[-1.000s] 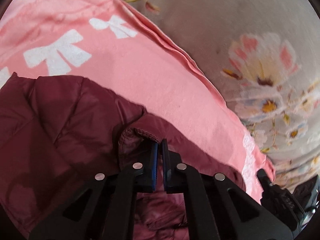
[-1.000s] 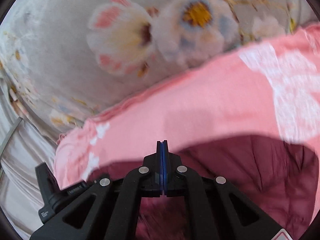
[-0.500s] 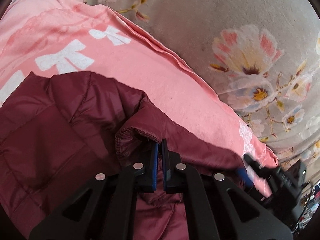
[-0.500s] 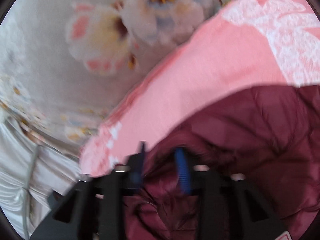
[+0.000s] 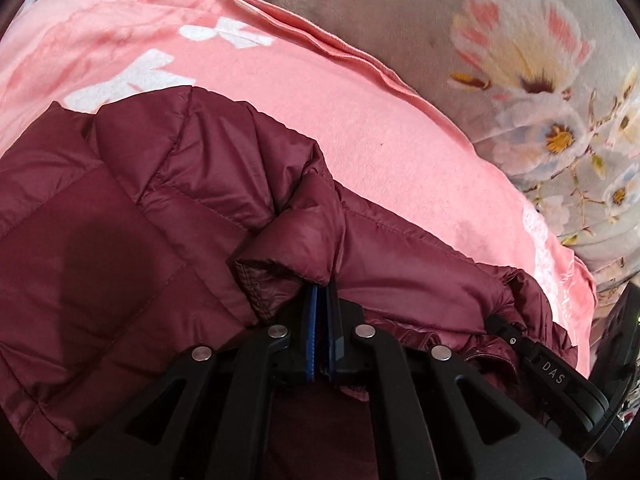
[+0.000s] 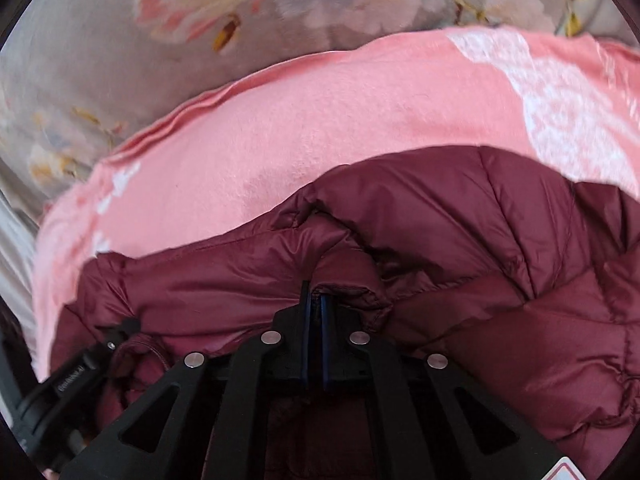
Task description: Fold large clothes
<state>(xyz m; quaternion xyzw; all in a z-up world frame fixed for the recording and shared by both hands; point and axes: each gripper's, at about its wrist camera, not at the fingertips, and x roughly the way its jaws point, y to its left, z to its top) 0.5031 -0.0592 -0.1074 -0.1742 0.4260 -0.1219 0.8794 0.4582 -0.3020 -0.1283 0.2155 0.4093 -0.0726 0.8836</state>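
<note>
The maroon puffer jacket (image 5: 132, 248) lay on a pink blanket (image 5: 360, 128) over the floral bedsheet (image 5: 460, 4). The left claw (image 5: 320, 292) was clamped on a cuff-like edge; the right claw (image 6: 316, 300) pinched another edge (both blue-padded). Step in hand: likely a fold. Next: carry both edges across together.

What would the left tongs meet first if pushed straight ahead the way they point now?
The maroon puffer jacket itself: the left tongs are already shut on a fold of it. Beyond that fold lies the pink blanket, though depth is hard to judge.
</note>
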